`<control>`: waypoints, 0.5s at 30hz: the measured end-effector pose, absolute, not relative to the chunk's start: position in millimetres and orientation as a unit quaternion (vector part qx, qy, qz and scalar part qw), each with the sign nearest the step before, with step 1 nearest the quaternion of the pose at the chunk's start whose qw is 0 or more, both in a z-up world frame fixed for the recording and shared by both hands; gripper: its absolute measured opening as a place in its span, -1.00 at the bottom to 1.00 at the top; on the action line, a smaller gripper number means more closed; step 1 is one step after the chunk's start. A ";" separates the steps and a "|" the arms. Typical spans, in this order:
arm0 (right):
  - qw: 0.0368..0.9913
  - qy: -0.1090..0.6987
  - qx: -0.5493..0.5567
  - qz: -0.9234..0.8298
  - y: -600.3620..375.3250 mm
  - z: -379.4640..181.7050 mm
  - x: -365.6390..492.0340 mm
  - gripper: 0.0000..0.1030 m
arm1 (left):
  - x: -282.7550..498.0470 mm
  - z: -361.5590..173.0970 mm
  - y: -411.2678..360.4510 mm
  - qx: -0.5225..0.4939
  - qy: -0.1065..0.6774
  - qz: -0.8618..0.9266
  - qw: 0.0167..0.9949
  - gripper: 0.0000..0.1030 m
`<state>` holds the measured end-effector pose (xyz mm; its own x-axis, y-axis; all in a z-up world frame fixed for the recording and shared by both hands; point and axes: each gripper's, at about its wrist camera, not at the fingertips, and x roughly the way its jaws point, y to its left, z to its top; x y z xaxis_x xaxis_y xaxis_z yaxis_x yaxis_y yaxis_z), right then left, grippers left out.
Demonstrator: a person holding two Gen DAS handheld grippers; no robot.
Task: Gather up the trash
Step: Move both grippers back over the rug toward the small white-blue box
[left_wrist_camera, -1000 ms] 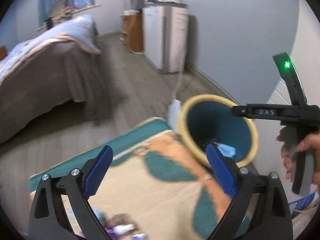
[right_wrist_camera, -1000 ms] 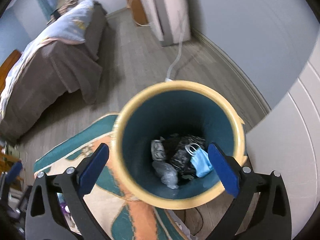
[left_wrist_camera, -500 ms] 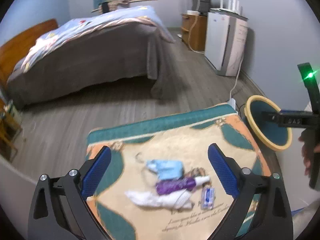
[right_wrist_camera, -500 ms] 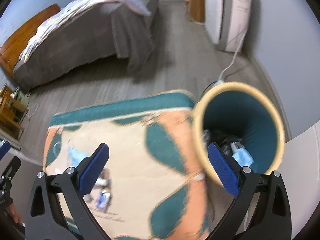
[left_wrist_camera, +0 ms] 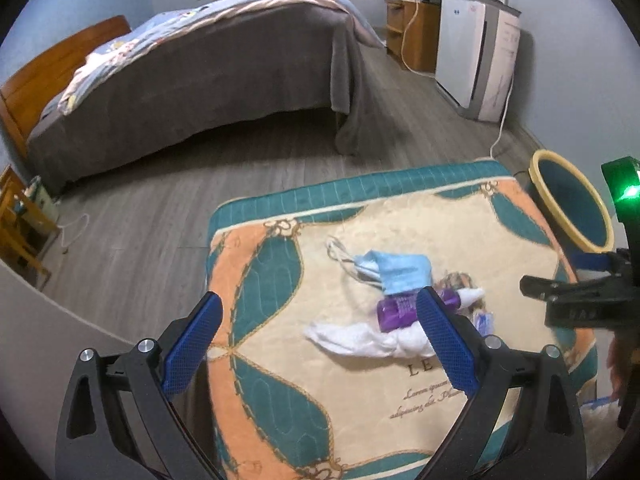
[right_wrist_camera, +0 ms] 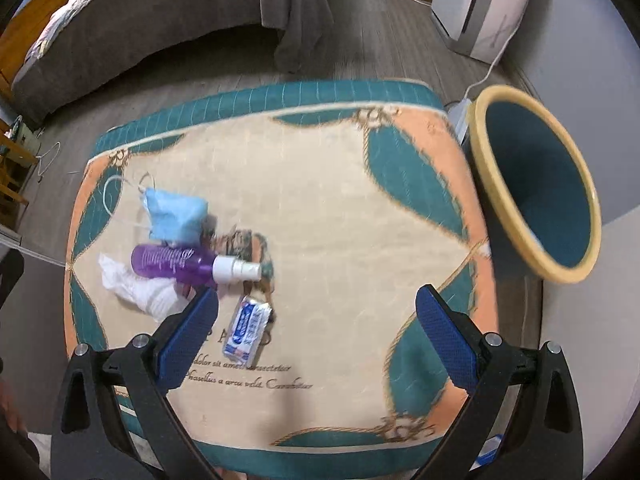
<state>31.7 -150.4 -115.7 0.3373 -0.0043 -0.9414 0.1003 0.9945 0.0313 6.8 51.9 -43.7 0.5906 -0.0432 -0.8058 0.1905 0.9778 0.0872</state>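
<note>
On the patterned table cloth (right_wrist_camera: 340,208) lie a blue face mask (right_wrist_camera: 174,214), a purple spray bottle (right_wrist_camera: 176,262), a crumpled white tissue (right_wrist_camera: 136,290) and a small blue-and-white packet (right_wrist_camera: 247,328). They also show in the left wrist view: the mask (left_wrist_camera: 400,270), the bottle (left_wrist_camera: 400,310), the tissue (left_wrist_camera: 360,340). The teal bin with a yellow rim (right_wrist_camera: 536,184) stands right of the table. My right gripper (right_wrist_camera: 316,340) is open and empty above the table's near side, right of the packet. My left gripper (left_wrist_camera: 316,344) is open and empty, hovering near the tissue.
A bed with a grey cover (left_wrist_camera: 200,68) stands across the wood floor. A white appliance (left_wrist_camera: 476,52) with a cable and a wooden cabinet (left_wrist_camera: 412,36) stand by the far wall. A wooden chair (left_wrist_camera: 20,232) is at the left.
Both grippers have swung away from the bin and back over the table. The trash items have come into view below them. Both stay open.
</note>
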 end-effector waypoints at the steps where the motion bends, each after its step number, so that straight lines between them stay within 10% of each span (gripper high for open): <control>1: 0.814 0.578 0.044 -0.034 -147.7 -121.1 29.8 0.89 | 7.0 -46.7 51.6 0.090 0.450 -0.067 0.886 0.87; 8: 0.805 0.591 0.025 -0.047 -130.5 -148.8 23.1 0.87 | 10.7 -51.0 55.0 0.092 0.455 -0.080 0.882 0.87; 15: 0.778 0.625 0.062 -0.001 -113.7 -173.0 23.8 0.08 | 15.2 -58.2 58.4 0.072 0.469 -0.093 0.875 0.87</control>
